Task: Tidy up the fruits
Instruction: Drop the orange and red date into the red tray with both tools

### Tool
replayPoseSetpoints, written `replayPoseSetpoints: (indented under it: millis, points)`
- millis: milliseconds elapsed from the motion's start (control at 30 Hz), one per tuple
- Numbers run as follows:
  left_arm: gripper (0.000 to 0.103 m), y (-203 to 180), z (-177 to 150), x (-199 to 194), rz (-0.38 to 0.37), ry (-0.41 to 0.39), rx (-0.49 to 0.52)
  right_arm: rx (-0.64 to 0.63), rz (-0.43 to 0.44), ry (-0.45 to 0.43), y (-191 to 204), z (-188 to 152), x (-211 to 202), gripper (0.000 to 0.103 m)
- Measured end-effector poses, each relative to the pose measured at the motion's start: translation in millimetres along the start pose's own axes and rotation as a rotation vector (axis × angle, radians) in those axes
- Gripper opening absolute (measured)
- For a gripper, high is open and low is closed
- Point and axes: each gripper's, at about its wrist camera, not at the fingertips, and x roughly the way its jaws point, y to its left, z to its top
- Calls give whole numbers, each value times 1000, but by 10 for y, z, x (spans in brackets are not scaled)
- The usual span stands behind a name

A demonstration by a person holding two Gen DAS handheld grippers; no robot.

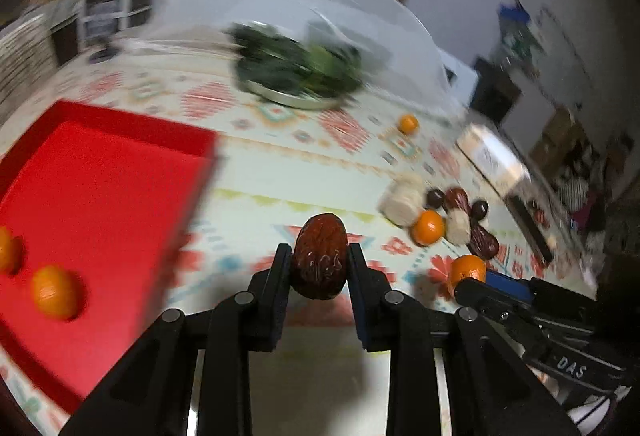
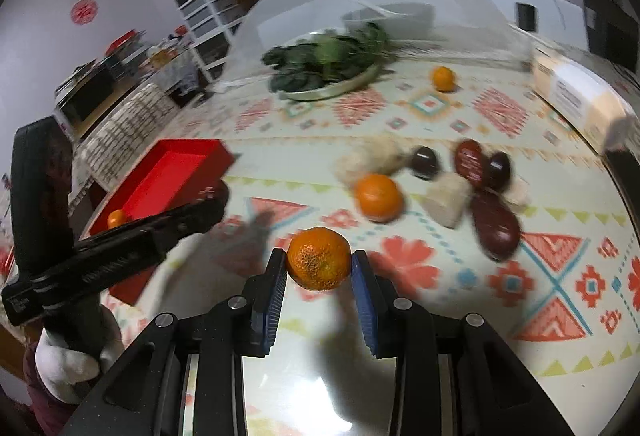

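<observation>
While the left gripper (image 1: 320, 260) pinches a wrinkled red date (image 1: 319, 256) between its narrow-set pads, the fruit stands upright at the fingertips, clear of the patterned tablecloth (image 1: 280, 172). From that gripper, the red tray (image 1: 112, 196) lies toward nine o'clock, with two small oranges (image 1: 54, 291) resting inside it. Toward two o'clock sits a loose cluster of fruit: another orange (image 1: 429, 227), more dark dates (image 1: 456, 199) and pale lumps too blurred to name. A lone orange (image 1: 408, 124) lies farther off at one o'clock, near a metal plate of leafy greens (image 1: 298, 70) under a clear dome cover (image 1: 384, 16).

The right gripper (image 2: 319, 262) clamps a mandarin (image 2: 319, 258) between its blue pads, raised above the cloth. In its view the left tool appears at nine o'clock, gripped by a white-gloved hand (image 2: 70, 364).
</observation>
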Motion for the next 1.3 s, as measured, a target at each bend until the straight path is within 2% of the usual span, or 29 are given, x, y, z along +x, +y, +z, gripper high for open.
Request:
replayPoseSetpoints:
  millis: [200,333,533,700,767,900,1067,1300]
  points:
    - [27,702,-72,-525,108,-70,-112,-95,93,25,593,140,177,36]
    - [27,1096,-133,-741,172,-101,-174,-152,163,63,1049,214,427,36]
    - [27,1533,-196,-821,229,-101,-256,-211,213,108,1589,322,841,36]
    - [27,1683,-223,-777,236,-87,-291,-246,188,144,1846,365,1226,36]
    - [31,1710,-233,-775,229,-85,-301,-248,177,159,1874,378,1360,37]
    - [48,1705,-233,-794,215,-94,-317,-235,162,157,1902,422,1507,39]
    - [54,1640,-198,-865,205,-120,-315,-212,176,101,1832,479,1370,51]
    - [61,1338,-117,-924,168,-141,-270,-119,181,41,1433,523,978,52]
